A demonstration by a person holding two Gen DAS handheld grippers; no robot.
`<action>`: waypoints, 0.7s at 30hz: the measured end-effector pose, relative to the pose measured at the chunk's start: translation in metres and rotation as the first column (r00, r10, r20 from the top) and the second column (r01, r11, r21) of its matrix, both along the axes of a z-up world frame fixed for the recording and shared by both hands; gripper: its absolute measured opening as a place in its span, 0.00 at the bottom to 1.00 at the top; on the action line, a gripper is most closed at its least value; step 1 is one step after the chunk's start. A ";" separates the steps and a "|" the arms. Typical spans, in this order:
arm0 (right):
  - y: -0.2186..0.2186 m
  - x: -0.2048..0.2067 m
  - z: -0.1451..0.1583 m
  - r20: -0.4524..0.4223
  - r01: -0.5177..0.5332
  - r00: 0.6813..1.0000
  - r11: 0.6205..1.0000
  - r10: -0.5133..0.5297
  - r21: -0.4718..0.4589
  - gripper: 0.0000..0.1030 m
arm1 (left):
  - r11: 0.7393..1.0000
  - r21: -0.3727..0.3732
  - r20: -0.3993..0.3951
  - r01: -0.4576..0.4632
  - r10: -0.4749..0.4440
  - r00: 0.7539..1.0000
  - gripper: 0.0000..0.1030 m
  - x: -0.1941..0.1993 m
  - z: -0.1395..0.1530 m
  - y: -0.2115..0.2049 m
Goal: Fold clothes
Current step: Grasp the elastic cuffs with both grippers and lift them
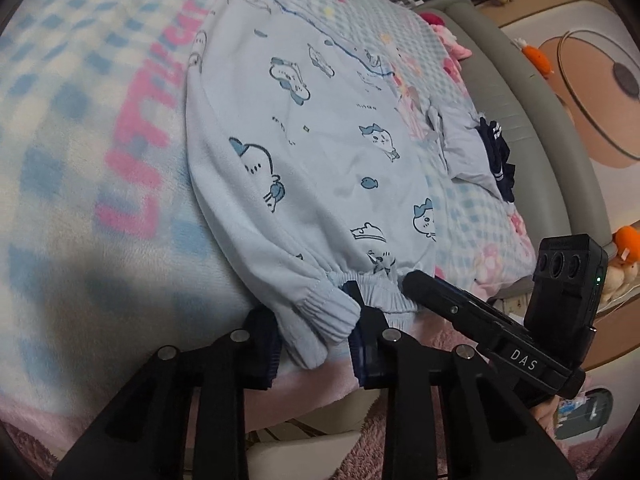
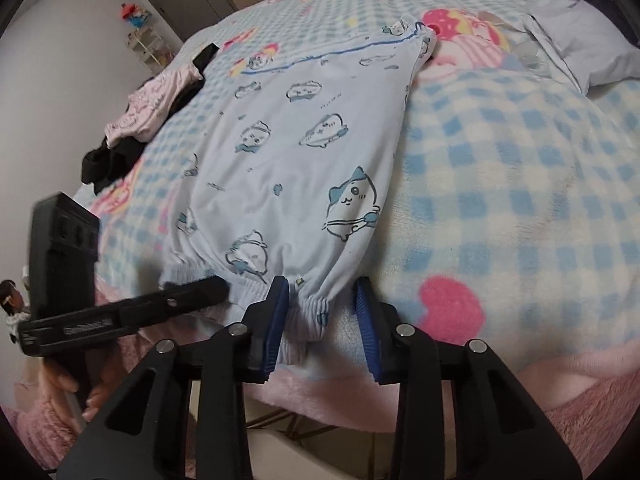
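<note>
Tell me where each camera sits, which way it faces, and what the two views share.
Left wrist: sits on the left hand-held gripper, faces down along its fingers across the bed; waistband corner lies between the pads; right hand-held gripper beside it.
Right wrist: sits on the right hand-held gripper, faces the same bed; the waistband's other corner lies between its pads; left hand-held gripper and a hand show at left.
Shared: the blue pants, the checked blanket.

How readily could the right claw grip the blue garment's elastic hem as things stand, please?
Probably yes: the right claw straddles the elastic hem with nothing between; the left claw sits further along, clear.
</note>
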State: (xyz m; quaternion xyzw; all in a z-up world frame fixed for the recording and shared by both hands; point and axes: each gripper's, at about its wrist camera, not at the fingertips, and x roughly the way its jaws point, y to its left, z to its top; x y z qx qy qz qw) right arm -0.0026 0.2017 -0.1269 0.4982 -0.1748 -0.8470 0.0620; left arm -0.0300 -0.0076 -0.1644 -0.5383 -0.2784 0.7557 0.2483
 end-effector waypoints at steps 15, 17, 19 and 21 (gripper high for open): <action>-0.005 0.006 0.018 -0.049 -0.119 0.992 0.991 0.116 -0.058 0.28 | 0.992 0.105 0.021 -0.063 0.061 0.998 0.27 0.003 -0.006 -0.025; -0.005 0.004 0.017 -0.045 -0.115 0.993 0.990 0.112 -0.080 0.28 | 0.987 0.141 0.044 -0.074 0.068 0.997 0.27 0.004 -0.010 -0.032; -0.008 -0.001 0.012 -0.026 -0.112 0.994 0.991 0.110 -0.077 0.28 | 0.987 0.149 0.044 -0.067 0.061 0.997 0.27 0.004 -0.010 -0.031; -0.009 -0.006 -0.003 0.014 -0.109 0.994 0.989 0.111 -0.095 0.30 | 0.988 0.145 0.038 -0.059 0.054 0.998 0.28 0.003 -0.008 -0.029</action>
